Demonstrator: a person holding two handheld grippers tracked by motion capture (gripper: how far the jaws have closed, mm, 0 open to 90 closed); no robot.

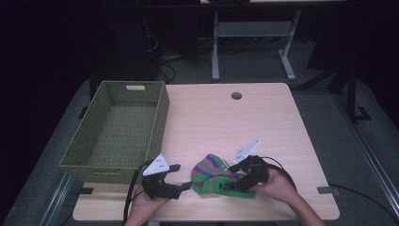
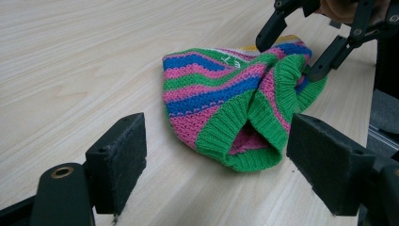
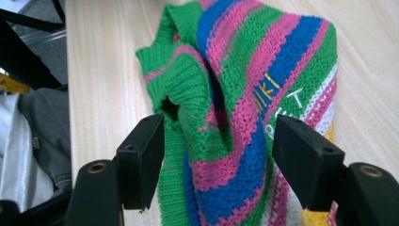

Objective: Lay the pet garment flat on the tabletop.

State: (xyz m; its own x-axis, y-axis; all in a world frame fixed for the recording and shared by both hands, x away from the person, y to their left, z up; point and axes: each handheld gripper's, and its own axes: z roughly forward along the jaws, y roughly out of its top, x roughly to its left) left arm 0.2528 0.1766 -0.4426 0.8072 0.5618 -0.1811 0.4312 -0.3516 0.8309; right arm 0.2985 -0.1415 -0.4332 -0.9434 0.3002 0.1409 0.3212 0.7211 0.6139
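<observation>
A striped knitted hat lies crumpled at the near edge of the wooden surface. The right tool straddles it, jaws apart, not gripping. The left tool waits open just beside it. The woven basket at far left is empty, so the hat probably still needs moving.

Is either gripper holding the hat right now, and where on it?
Neither. The right gripper has its jaws open around the hat near its green cuff, not pressing. The left gripper is open, short of it.
</observation>
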